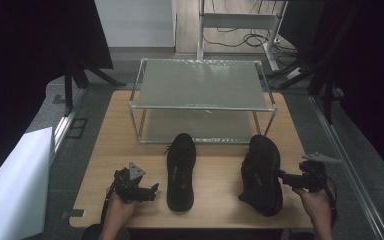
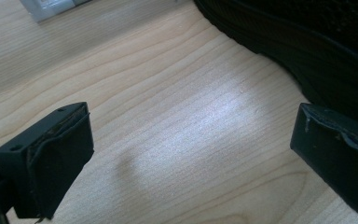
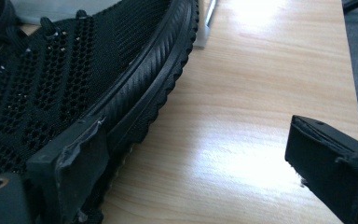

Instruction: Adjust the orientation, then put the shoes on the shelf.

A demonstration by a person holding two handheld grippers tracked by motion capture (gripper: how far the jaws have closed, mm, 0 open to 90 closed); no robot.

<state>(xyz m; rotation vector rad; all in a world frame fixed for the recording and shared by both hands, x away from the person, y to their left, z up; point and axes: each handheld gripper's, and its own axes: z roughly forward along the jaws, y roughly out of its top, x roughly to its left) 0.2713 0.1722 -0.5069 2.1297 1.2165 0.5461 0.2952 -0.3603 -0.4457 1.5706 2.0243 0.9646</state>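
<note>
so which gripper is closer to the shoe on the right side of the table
Right. The right gripper sits at that shoe's outer side, jaws open. The left gripper is beside the other shoe, which lies between.

I work in what looks like a lab or test room: a bare wooden table (image 1: 130,120), a metal-framed two-tier rack (image 1: 202,100) at its far side, loose cables (image 1: 240,37) on the floor beyond, and dark screens (image 1: 40,40) left and right.
</note>
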